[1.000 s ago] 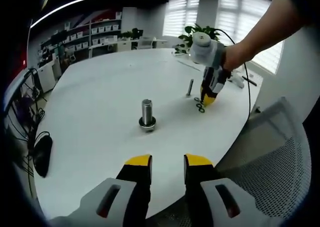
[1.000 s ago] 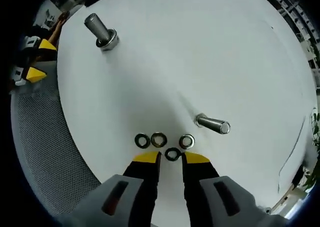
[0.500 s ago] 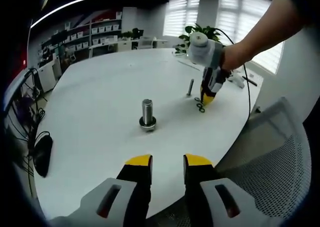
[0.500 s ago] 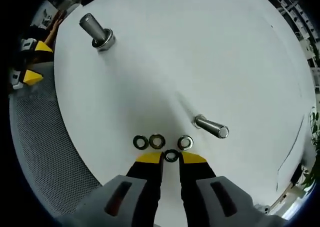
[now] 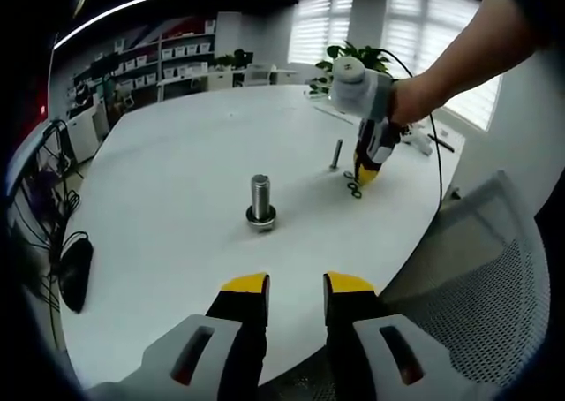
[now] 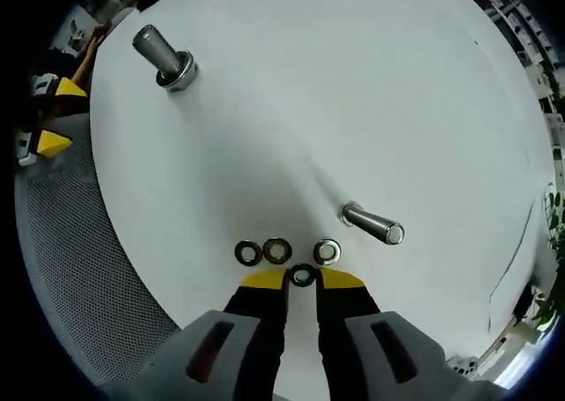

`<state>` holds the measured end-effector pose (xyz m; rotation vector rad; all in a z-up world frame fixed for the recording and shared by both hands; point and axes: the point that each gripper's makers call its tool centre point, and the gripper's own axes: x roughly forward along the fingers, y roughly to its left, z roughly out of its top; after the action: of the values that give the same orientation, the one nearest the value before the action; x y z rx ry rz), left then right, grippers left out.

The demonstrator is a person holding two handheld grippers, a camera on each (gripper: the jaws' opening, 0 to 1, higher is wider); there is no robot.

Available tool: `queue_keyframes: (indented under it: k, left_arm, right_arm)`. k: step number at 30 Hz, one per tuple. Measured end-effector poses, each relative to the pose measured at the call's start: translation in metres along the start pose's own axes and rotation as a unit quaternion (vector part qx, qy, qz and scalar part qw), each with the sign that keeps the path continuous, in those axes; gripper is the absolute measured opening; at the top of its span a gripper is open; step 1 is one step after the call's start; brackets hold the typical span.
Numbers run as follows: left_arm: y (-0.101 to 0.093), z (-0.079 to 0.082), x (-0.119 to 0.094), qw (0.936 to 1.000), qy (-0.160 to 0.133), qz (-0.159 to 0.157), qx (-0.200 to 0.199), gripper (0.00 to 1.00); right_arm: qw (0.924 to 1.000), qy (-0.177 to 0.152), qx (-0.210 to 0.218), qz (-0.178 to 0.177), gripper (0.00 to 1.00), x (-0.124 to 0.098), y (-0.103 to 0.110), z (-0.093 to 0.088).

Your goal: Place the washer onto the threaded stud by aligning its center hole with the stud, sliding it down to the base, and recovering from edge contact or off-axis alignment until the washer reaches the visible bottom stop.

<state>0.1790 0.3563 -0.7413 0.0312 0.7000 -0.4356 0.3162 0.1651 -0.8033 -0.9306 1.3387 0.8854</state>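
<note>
Over washers (image 6: 303, 275) | right gripper (image 6: 303, 280) tips down, jaws astride one

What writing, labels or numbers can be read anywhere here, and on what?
None can be read.
Storage bins on the shelves: any labels are too small and blurred.
Washers, large stud, small stud, both grippers: no visible markings.
</note>
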Motion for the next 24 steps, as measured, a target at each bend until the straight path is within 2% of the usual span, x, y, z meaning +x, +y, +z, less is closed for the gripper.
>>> queue_keyframes:
  k: [12,18,24]
  left_arm:
    - [0.000,0.001,-0.001,1.0000,-0.003,0.000,-0.002,0.22]
    - [0.000,0.002,-0.001,1.0000,-0.005,0.000,-0.001,0.22]
    - [0.000,0.002,0.000,1.0000,-0.005,0.001,-0.001,0.22]
  right_arm:
    - [0.9999,-0.005,-0.005,0.016,0.13,-0.002,0.006,-0.006]
    - [0.9997,-0.008,-0.008,0.020,0.13,-0.010,0.006,-0.011]
    - [0.9993,-0.029,0.003,0.024,0.13,-0.025,-0.002,-0.003]
